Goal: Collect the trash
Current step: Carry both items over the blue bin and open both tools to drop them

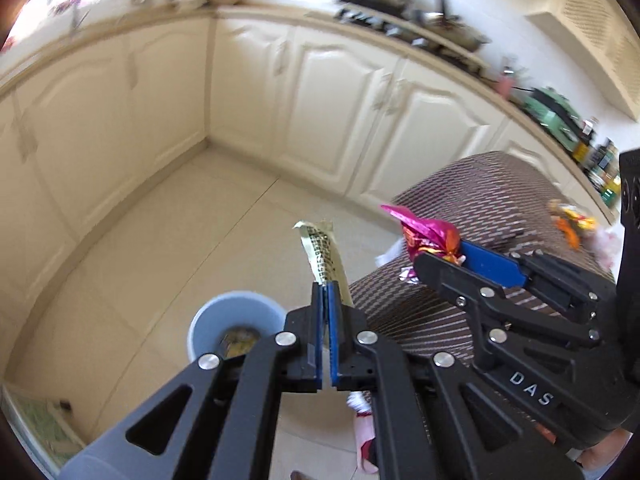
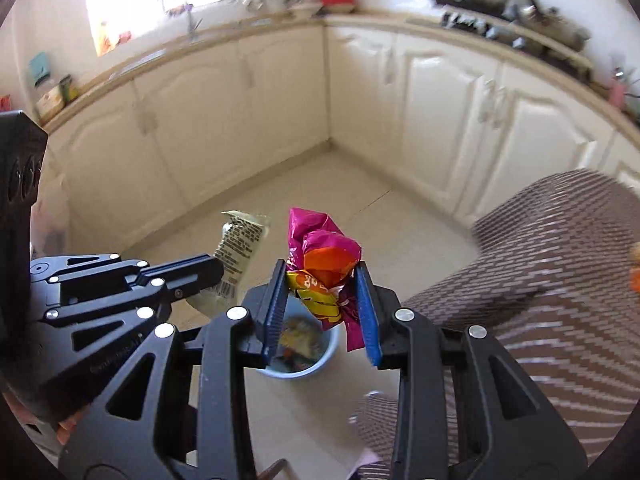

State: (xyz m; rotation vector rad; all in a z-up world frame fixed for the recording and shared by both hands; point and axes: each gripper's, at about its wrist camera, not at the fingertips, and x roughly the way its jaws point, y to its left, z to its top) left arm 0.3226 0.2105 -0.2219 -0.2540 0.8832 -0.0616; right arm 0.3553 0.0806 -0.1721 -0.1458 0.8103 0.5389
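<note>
Wrappers wait above the bin [image 2: 298, 344], already part filled: left gripper [image 1: 325, 300] pinches a pale wrapper [image 1: 322, 252], right gripper [image 2: 322, 304] clamps a pink one [image 2: 324, 252]; more litter [image 1: 572, 222] remains on the sofa [image 1: 480, 208].

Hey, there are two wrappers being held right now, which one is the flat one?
The pale gold wrapper pinched flat in the left gripper. The pink and orange wrapper in the right gripper is crumpled and bulky.

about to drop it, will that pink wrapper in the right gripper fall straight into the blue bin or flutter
The pink wrapper looks crumpled, thin and light, so it may drift. It probably holds its bunched shape. The blue bin sits almost directly below.
</note>
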